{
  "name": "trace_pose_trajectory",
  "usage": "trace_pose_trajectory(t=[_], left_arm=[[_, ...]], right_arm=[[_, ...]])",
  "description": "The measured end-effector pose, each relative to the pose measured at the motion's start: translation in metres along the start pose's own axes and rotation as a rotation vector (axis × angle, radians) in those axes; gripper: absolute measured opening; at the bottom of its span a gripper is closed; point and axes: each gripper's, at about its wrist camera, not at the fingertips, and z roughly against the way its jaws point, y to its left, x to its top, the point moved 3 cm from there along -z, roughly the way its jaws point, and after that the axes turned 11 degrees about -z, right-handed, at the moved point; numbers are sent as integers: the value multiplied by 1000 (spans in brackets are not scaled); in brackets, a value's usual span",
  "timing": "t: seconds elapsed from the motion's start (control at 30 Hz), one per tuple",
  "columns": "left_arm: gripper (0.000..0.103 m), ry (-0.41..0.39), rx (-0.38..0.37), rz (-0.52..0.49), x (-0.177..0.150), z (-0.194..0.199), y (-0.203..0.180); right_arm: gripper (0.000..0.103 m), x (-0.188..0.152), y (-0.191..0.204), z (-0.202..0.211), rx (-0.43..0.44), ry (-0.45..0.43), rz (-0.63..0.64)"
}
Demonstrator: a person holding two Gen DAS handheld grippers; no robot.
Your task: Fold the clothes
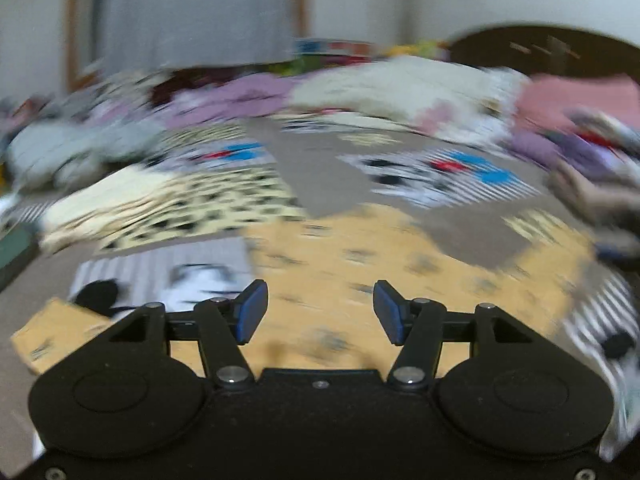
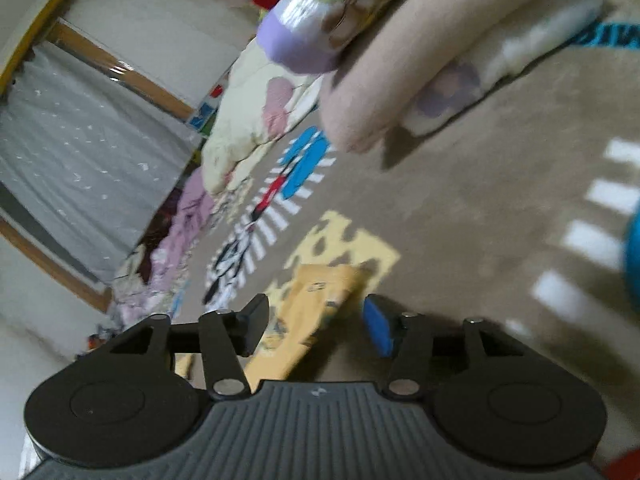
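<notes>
Both my jaws stand spread, gripping nothing, over the yellow garment (image 1: pixel 360 256) on the patterned bedspread (image 2: pixel 460 208).

This is a bedroom in a home. A bed covered by a brown patterned blanket (image 1: pixel 320 160) carries heaps of clothes (image 1: pixel 248 96) along its far side, a dark wooden headboard (image 1: pixel 540 48) stands at one end, and a grey curtain (image 2: pixel 68 160) hangs in a wood-framed window.

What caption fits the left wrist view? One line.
Open left claw hovers over a yellow garment spread on a patterned bedspread.
</notes>
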Motion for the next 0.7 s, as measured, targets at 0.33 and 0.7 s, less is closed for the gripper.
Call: trace_pose_trajectory(t=[0.33, 0.7], left_arm=[[59, -36, 25, -727, -36, -6, -164], [3, -66, 68, -831, -36, -33, -169]], right_arm=[[32, -7, 13, -21, 34, 51, 38], [3, 7, 31, -6, 68, -20, 163]])
